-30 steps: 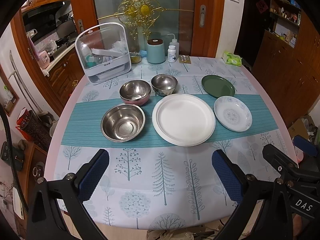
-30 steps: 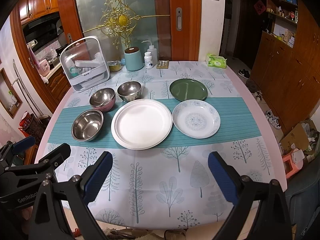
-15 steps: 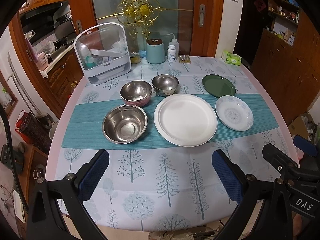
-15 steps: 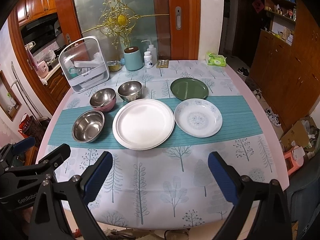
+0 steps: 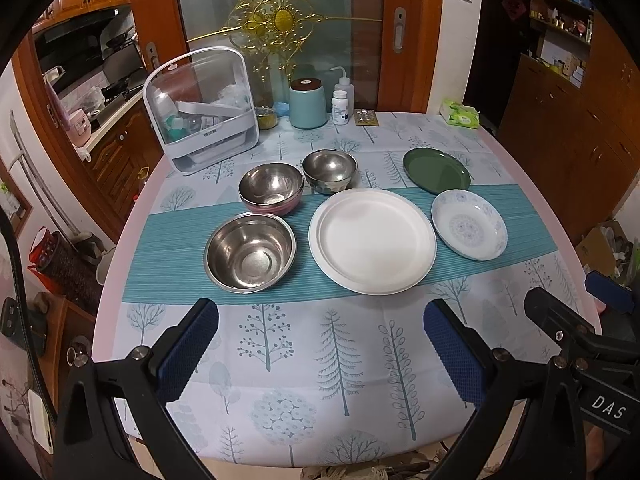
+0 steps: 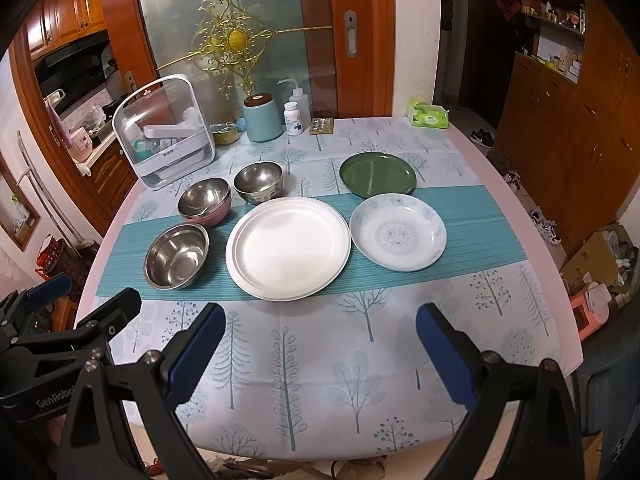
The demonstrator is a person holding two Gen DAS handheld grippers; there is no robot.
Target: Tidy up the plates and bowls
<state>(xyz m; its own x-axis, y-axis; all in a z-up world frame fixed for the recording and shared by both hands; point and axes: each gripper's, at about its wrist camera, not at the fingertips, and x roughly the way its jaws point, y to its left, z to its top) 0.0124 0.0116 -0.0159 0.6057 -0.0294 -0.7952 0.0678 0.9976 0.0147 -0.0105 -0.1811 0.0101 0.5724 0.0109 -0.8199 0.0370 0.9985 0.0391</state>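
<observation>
On the teal runner lie a large white plate, a blue-patterned dish to its right and a big steel bowl to its left. Behind them stand a pink-sided steel bowl, a smaller steel bowl and a green plate. My left gripper hovers open over the near edge of the table, in front of the white plate. My right gripper is open too, just to its right, holding nothing.
A clear-lidded white caddy stands at the back left, with a light blue canister, bottles and a green tissue pack along the far edge. The round table has a tree-print cloth. Wooden cabinets stand on the right.
Both grippers have drifted slightly nearer the dishes, which sit a little lower and larger in view. Nothing on the table has moved.
</observation>
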